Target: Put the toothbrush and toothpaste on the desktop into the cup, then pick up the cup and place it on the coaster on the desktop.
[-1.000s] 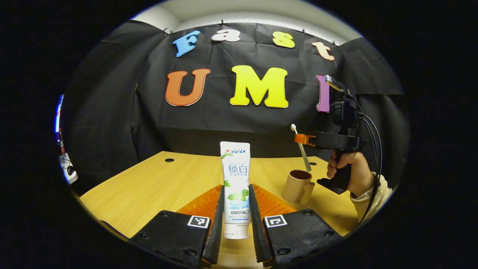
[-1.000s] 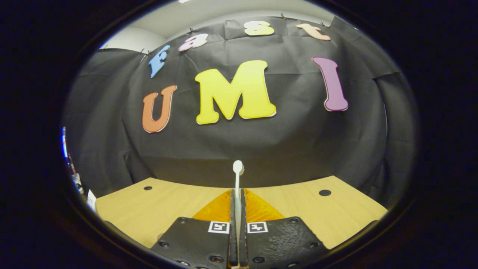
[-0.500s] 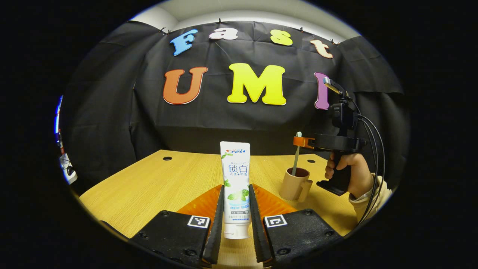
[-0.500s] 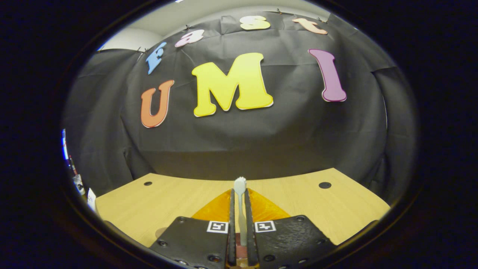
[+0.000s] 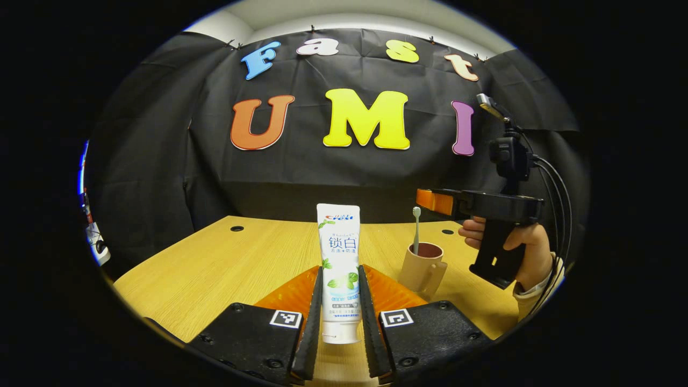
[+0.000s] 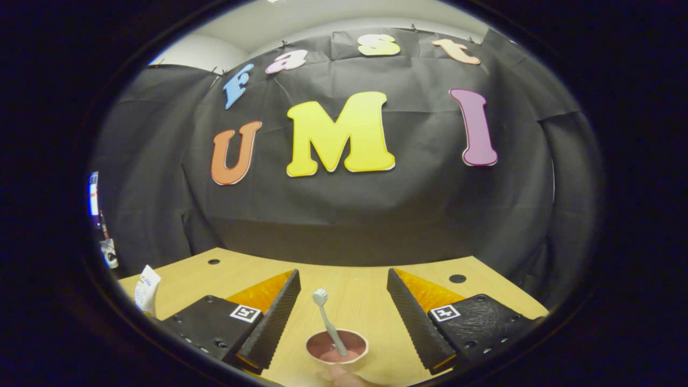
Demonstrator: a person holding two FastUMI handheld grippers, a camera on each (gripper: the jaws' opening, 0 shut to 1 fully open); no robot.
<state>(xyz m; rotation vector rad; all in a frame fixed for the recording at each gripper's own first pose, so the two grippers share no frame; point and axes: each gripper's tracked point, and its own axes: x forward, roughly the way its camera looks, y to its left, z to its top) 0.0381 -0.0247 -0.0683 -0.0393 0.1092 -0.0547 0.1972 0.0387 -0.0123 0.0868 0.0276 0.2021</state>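
Left gripper (image 5: 341, 301): pinching white plastic toothpaste tube (image 5: 338, 252), upright between both fingers, cap down; carried ready for insertion.
Right gripper (image 6: 342, 309): spread wide, above tan ceramic cup (image 6: 337, 347); nothing held.
Toothbrush: slim white toothbrush (image 6: 328, 321) standing in cup, head up, leaning on rim.
Cup: ahead-right of left gripper (image 5: 424, 269).
Coaster: location cannot tell.
Surface: light wooden table (image 5: 242, 263), with cable holes.
Room: black cloth wall behind.
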